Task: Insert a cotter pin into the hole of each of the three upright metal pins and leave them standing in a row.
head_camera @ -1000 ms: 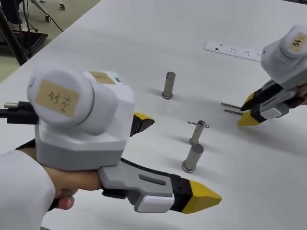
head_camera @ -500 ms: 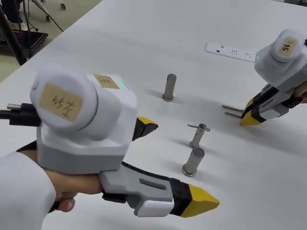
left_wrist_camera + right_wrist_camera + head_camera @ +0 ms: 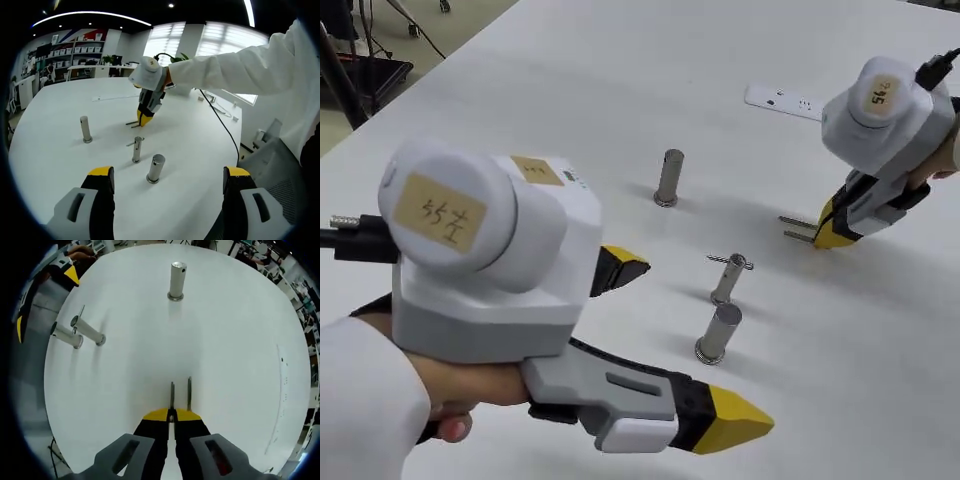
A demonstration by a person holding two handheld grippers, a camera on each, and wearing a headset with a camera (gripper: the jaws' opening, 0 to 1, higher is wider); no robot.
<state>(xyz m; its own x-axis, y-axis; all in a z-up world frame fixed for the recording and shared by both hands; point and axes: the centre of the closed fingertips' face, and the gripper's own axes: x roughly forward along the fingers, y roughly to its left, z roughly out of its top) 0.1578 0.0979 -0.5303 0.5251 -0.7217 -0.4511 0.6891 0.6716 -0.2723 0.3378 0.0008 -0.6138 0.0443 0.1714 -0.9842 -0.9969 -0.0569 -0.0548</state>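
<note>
On white tabletop [image 3: 225,330], right tongs [image 3: 171,414] pinch two-pronged cotter pin [image 3: 172,396].

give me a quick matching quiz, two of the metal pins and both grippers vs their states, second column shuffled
Column one:
1. middle metal pin
2. far metal pin
3. left gripper
4. right gripper

Column two:
a. jaws wide apart, holding nothing
b. upright, hole empty
c. fitted cotter pin through its hole
d. shut on a loose cotter pin

Pairs: 1-c, 2-b, 3-a, 4-d
</note>
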